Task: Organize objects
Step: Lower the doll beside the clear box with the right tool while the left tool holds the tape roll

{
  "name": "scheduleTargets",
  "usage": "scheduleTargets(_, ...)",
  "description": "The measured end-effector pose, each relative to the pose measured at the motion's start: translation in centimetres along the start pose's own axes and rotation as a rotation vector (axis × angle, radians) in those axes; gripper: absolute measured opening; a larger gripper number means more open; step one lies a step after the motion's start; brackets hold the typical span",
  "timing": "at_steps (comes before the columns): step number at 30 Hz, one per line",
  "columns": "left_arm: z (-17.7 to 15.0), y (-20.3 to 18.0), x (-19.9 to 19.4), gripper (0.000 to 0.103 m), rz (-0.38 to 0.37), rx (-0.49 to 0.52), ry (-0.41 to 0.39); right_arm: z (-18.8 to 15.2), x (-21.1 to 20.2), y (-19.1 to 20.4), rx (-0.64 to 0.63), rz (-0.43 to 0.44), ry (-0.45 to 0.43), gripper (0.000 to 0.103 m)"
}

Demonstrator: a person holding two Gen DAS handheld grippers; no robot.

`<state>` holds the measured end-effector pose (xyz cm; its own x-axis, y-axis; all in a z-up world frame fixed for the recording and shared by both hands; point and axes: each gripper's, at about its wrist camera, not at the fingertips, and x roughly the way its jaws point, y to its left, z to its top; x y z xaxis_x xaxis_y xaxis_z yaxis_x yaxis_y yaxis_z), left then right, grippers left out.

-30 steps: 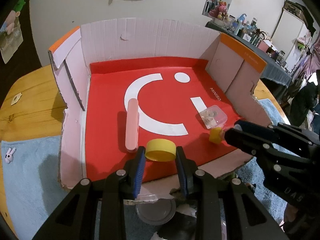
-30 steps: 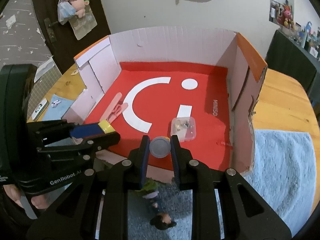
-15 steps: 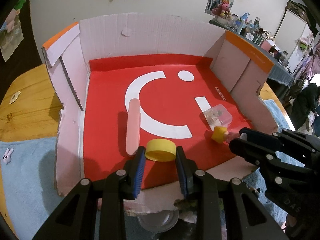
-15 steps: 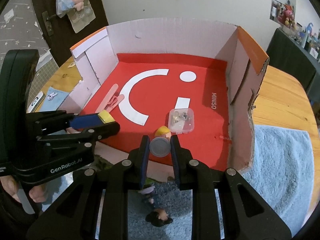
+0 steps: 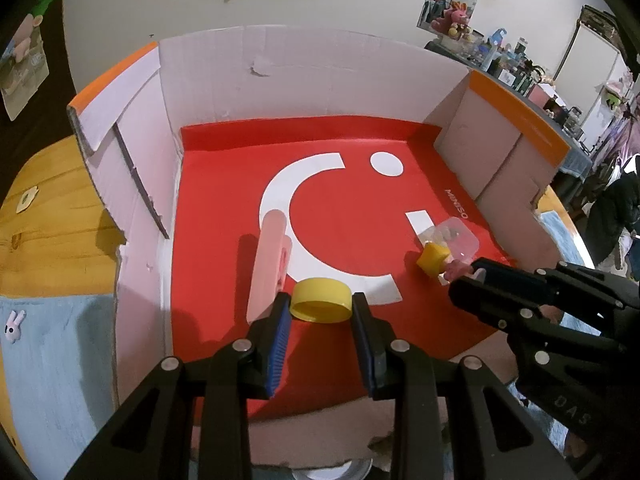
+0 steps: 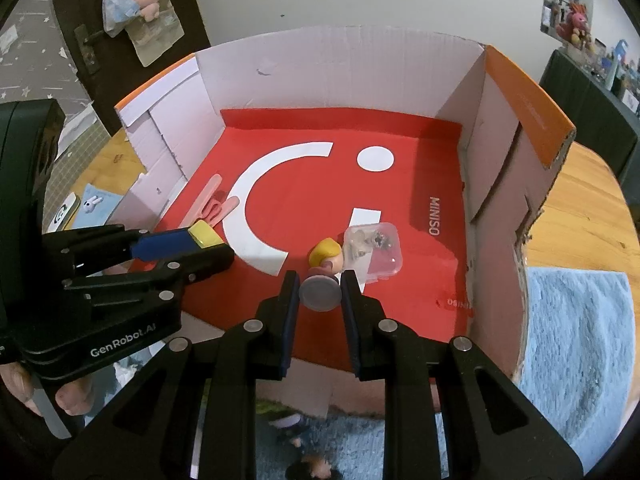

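The left gripper [image 5: 320, 312] clamps a yellow bottle cap [image 5: 321, 299], light and stiff, by its rim, at 6 o'clock over the red box floor [image 5: 352, 208]. The right gripper [image 6: 320, 294] pinches a small figurine [image 6: 325, 258] by its round base [image 6: 320, 293]; it is probably light and can tip.

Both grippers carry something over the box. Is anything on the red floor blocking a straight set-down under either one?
Left gripper with yellow cap: pink clip sits just beside. Right gripper with figurine: clear case lies close ahead.

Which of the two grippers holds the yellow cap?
The left gripper: the yellow cap sits between its fingers. The right gripper holds a small figurine's grey base.
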<state>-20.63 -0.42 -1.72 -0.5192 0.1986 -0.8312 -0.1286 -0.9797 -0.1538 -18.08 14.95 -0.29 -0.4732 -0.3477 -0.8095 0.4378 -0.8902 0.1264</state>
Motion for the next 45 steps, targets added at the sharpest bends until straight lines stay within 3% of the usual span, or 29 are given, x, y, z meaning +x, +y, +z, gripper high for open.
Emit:
scheduleTargets(43,1.6,0.2,1.4,0.032,0.016,-0.010,-0.012,0.6,1.9,-0.8,0.024,-0.014,0.008,0.020)
scheduleTargets(45,1.6,0.2,1.4,0.036,0.019,-0.008,-0.012,0.6,1.9,-0.8,0.024,-0.014,0.007,0.020)
